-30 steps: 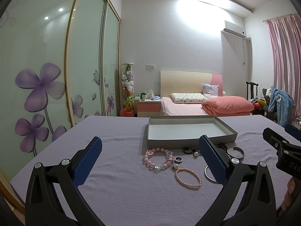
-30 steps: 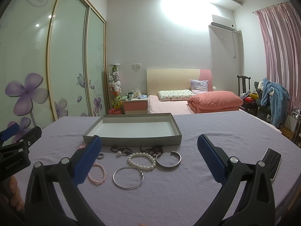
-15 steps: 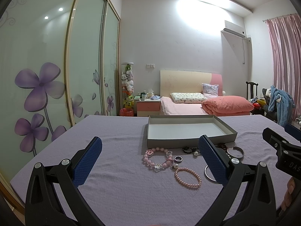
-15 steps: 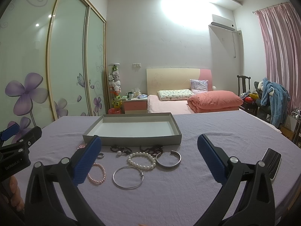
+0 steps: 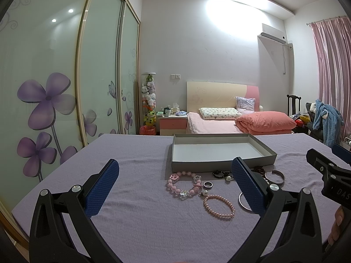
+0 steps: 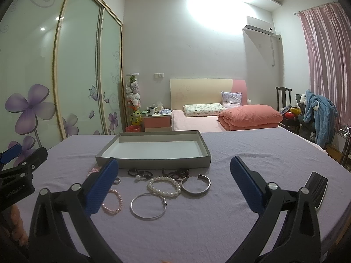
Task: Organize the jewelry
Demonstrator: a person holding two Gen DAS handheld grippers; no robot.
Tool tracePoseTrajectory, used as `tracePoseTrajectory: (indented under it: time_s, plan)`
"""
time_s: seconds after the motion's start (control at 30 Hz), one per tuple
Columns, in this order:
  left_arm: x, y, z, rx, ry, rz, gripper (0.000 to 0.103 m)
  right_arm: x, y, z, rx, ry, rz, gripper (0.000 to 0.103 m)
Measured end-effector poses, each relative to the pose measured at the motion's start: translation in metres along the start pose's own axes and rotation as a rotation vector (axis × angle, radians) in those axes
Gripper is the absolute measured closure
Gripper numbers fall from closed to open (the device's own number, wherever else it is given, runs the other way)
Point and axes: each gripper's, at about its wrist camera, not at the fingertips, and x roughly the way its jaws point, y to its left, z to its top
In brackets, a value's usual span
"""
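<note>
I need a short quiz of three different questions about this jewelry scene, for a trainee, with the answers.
1. True or false: the grey tray already holds jewelry.
2. Which piece lies nearest the camera in the right wrist view? A) white pearl bracelet B) thin silver bangle C) open silver cuff
3. Fill in: the left gripper and the right gripper are both ____.

Key: 1 false, nothing lies in it; 2 B; 3 open, holding nothing.

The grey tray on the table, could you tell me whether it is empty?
Empty: the grey tray shows only its bare white floor; all the jewelry lies on the purple cloth before it.
</note>
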Motion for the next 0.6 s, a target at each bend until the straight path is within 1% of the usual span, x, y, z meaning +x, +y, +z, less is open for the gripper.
tracePoseTrajectory:
  time_s: [0.23,0.27,0.3,0.33,0.43,0.6]
  plan:
    - [0.002,-0.001,-0.001,-0.001,0.016,0.006,0.002,-0.001,0.006,-0.007,0.001,0.021,-0.006,0.004]
    - [0.003,-0.001,0.0,-0.001,0.021,0.009,0.002,-0.001,0.004,-0.007,-0.001,0.028,-0.008,0.004]
    - [0.003,-0.002,0.0,-0.002,0.027,0.012,0.002,0.007,-0.004,-0.004,-0.005,0.043,-0.011,0.004]
    - [0.006,-0.003,0.001,-0.002,0.036,0.016,0.002,0.011,-0.005,-0.005,-0.009,0.061,-0.012,0.004]
    - [0.017,0.0,-0.006,-0.006,0.078,0.019,0.002,0.039,-0.01,-0.005,-0.013,0.148,-0.031,0.004]
    - [0.031,0.007,-0.012,-0.021,0.164,-0.015,0.002,0.085,-0.035,-0.012,0.041,0.323,-0.041,0.004]
